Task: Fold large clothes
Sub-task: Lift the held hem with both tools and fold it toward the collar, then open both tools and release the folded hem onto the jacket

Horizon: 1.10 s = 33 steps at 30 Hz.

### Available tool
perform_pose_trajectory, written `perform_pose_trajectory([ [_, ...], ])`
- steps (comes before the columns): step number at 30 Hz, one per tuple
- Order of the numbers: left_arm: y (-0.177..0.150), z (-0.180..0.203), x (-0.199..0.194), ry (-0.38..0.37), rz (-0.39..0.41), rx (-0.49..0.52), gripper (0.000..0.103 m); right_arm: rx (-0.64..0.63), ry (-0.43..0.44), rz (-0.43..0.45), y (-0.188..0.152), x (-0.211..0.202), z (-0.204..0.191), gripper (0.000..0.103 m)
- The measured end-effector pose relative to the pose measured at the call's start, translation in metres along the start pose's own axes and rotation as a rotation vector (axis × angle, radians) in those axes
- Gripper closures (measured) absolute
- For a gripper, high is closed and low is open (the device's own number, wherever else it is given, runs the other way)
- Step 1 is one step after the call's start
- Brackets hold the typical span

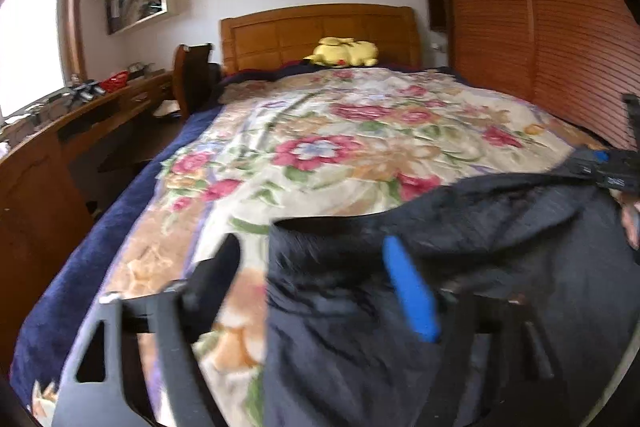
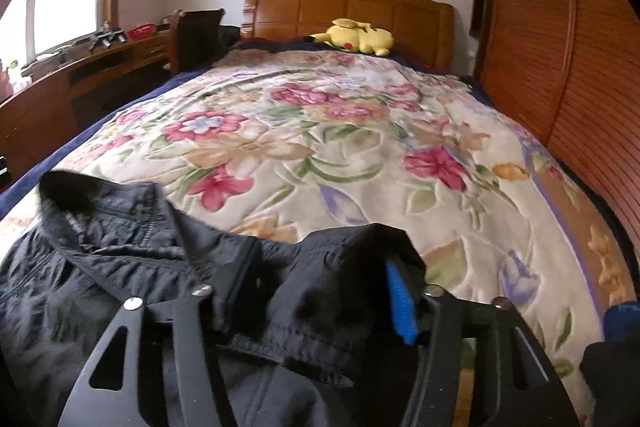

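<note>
A large black jacket (image 1: 460, 267) lies at the near end of the bed on a floral blanket (image 1: 340, 139). My left gripper (image 1: 316, 275) stands wide, its blue-padded finger (image 1: 408, 291) over the jacket's edge and its black finger (image 1: 216, 275) over the blanket; no cloth is pinched. My right gripper (image 2: 316, 291) has a fold of the jacket (image 2: 120, 267) bunched between its fingers, blue pad (image 2: 400, 299) on the right; the jaws look partly closed. The right gripper also shows in the left wrist view (image 1: 608, 167) at the jacket's far right edge.
A yellow plush toy (image 2: 360, 37) lies by the wooden headboard (image 2: 348, 11). A wooden desk (image 1: 80, 119) with clutter and a chair (image 1: 192, 75) stand left of the bed. A slatted wooden wardrobe (image 2: 580, 67) runs along the right.
</note>
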<state>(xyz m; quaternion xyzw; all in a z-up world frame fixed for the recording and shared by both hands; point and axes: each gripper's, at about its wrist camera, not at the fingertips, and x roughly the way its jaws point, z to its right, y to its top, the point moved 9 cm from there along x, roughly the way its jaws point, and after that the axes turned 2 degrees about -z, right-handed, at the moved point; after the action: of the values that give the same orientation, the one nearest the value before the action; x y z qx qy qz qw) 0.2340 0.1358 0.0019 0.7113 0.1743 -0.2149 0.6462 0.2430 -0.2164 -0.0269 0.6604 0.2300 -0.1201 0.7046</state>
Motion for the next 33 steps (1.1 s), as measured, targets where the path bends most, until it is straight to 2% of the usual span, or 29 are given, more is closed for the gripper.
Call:
perform_pose_trajectory([
  [3,-0.012,0.02,-0.013,-0.037,-0.004,0.019,0.022,0.012,0.04,-0.006,-0.003,-0.005,-0.002,0.029],
  [7,-0.028,0.046,-0.028,-0.086,-0.015,0.023,0.022,0.096,0.087,-0.017,-0.003,-0.01,0.008,0.023],
  [10,-0.037,0.064,-0.037,-0.117,-0.016,0.023,0.022,0.145,0.015,0.001,0.002,-0.017,0.026,0.022],
  [13,-0.041,0.079,-0.045,-0.147,-0.009,0.016,0.022,0.093,-0.046,0.006,0.001,-0.021,0.033,0.022],
  [17,-0.046,0.088,-0.054,-0.178,-0.011,-0.008,0.022,0.029,-0.071,-0.009,-0.008,-0.022,0.033,0.022],
  [22,-0.064,0.091,-0.061,-0.178,-0.021,-0.047,0.022,0.023,-0.068,-0.081,-0.024,-0.008,0.036,0.023],
  [25,-0.075,0.091,-0.06,-0.158,-0.031,-0.026,0.022,0.022,-0.058,-0.126,-0.027,0.002,0.034,0.024],
  [29,-0.085,0.091,-0.057,-0.146,-0.028,-0.017,0.022,0.007,-0.034,-0.126,-0.03,-0.005,0.022,0.024],
  [33,-0.093,0.091,-0.05,-0.16,-0.047,-0.017,0.022,-0.042,0.024,-0.109,-0.046,-0.033,-0.003,0.024],
])
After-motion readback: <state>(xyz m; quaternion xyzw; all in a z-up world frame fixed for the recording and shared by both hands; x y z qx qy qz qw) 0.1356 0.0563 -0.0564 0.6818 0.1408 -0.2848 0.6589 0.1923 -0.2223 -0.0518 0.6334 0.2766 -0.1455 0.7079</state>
